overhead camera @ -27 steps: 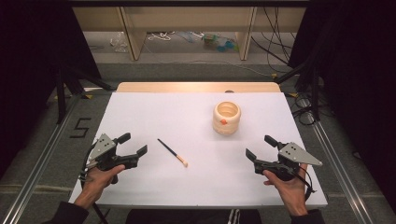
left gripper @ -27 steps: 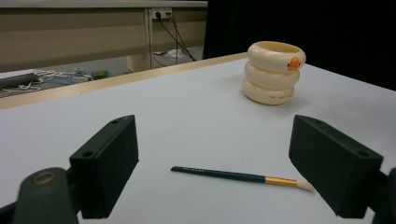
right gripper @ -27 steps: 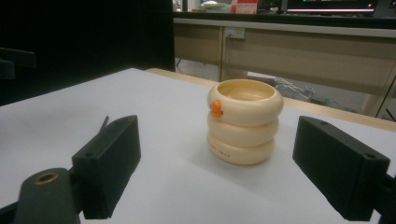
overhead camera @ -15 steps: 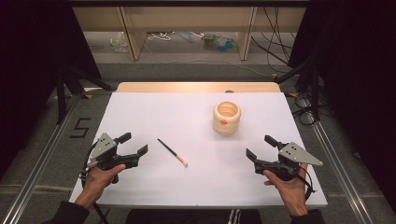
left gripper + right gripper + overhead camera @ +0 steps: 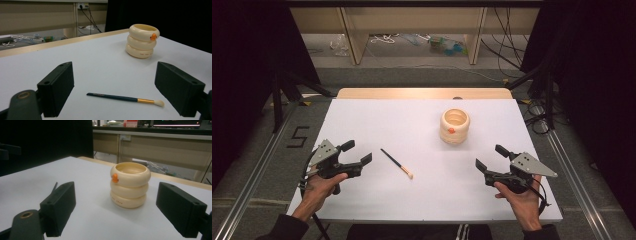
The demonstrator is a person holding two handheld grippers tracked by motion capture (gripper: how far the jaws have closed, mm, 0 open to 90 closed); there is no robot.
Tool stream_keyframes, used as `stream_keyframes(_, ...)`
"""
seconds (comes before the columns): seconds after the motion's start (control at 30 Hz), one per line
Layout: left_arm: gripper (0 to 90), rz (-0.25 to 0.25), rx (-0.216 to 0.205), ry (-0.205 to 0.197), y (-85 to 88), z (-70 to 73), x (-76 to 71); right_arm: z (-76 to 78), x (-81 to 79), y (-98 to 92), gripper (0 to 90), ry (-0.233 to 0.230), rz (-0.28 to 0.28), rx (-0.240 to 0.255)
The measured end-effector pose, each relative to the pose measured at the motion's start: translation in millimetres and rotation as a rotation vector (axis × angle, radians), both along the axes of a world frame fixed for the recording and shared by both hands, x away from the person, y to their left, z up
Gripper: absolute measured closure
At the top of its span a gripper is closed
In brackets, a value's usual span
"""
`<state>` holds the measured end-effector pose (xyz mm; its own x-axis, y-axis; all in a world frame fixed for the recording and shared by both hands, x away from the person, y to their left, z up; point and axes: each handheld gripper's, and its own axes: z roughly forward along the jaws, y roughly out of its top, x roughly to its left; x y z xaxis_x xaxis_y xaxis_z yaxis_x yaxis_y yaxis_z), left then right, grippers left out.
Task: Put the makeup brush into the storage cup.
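With both the left tool and right tool held wide open and empty, the thin, light, stiff brush, lying at 3 o'clock from the left tool, is best pinched mid-handle.

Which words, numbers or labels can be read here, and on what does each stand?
"5": dark numeral on the floor left of the table.
Small dark print on the cream holder's lowest ring: too blurred to read.
Gold print on the brush handle: too small to read.
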<state>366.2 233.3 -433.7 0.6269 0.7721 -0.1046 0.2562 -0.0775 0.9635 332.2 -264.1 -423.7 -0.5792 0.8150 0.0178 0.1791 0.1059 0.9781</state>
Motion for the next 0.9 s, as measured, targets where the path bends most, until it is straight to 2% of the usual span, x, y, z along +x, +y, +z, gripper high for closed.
stream_keyframes(0.07,15.5,-0.024,0.007,-0.003,-1.7,4.2,1.8,-0.9,1.2,0.9,17.1,-0.011,0.010,0.019)
stream_keyframes(0.13,15.5,-0.037,0.033,-0.007,-3.6,7.7,4.8,0.0,0.3,0.4,17.2,-0.001,0.004,0.003)
stream_keyframes(0.2,15.9,-0.062,0.051,0.003,-5.6,9.5,8.5,-0.7,0.9,1.3,17.4,0.001,0.014,0.016)
stream_keyframes(0.33,15.7,-0.127,0.080,0.036,-10.2,10.5,16.9,-0.3,0.9,0.5,18.0,0.004,0.017,0.003)
stream_keyframes(0.43,15.9,-0.168,0.122,0.072,-14.7,10.2,24.8,-0.7,1.5,0.8,18.0,-0.003,0.019,0.008)
stream_keyframes(0.57,15.7,-0.213,0.183,0.090,-21.5,11.4,34.3,-1.2,1.5,1.5,18.0,0.004,0.020,0.012)
stream_keyframes(0.63,15.7,-0.209,0.197,0.089,-23.6,12.3,38.6,-1.0,1.4,1.2,18.2,0.006,0.014,0.003)
stream_keyframes(0.7,15.8,-0.223,0.195,0.115,-26.6,12.7,43.9,-1.1,1.5,1.2,18.4,0.003,0.014,0.002)
stream_keyframes(0.73,15.8,-0.229,0.209,0.109,-27.6,13.2,46.2,-1.2,1.8,1.1,18.4,0.001,0.014,0.001)
stream_keyframes(0.8,15.8,-0.255,0.227,0.129,-31.8,13.8,49.4,-1.3,2.0,0.7,18.5,0.011,0.027,0.002)
stream_keyframes(0.9,15.7,-0.309,0.274,0.137,-38.5,15.9,52.8,-1.0,1.4,0.5,18.6,0.023,0.022,-0.006)
